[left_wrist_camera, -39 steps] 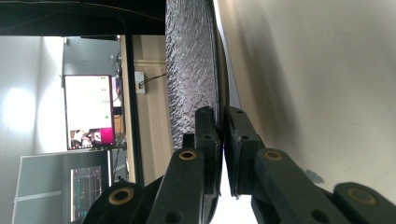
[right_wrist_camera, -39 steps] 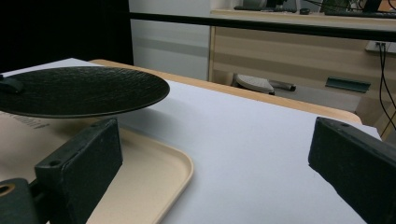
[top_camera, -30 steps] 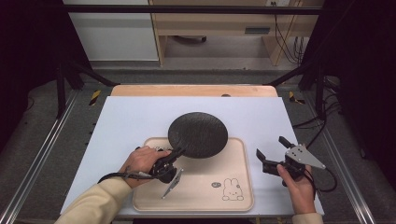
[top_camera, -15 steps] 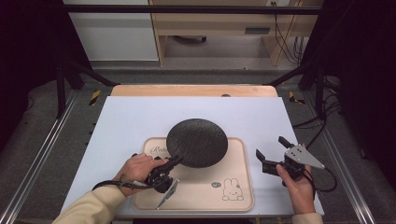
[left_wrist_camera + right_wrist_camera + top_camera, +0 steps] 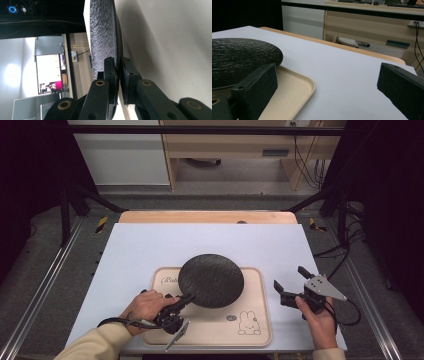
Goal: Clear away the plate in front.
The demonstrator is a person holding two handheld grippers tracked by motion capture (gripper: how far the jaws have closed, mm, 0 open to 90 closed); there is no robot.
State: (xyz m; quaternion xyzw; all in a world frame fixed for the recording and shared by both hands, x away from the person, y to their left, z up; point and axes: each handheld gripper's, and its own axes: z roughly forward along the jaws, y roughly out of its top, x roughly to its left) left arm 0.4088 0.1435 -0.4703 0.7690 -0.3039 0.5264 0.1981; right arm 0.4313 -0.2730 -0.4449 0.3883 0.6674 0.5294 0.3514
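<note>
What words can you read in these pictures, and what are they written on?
"Ra...": cursive word on the tray, at its far left corner; the rest is hidden by the black plate.
Small dark mark beside the tray's rabbit drawing: too small to read.
Screen in the left gripper view: too blurred to read.

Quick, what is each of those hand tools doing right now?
Left tool: closed on the rim of the black plate.
Right tool: open, holding nothing.
</note>
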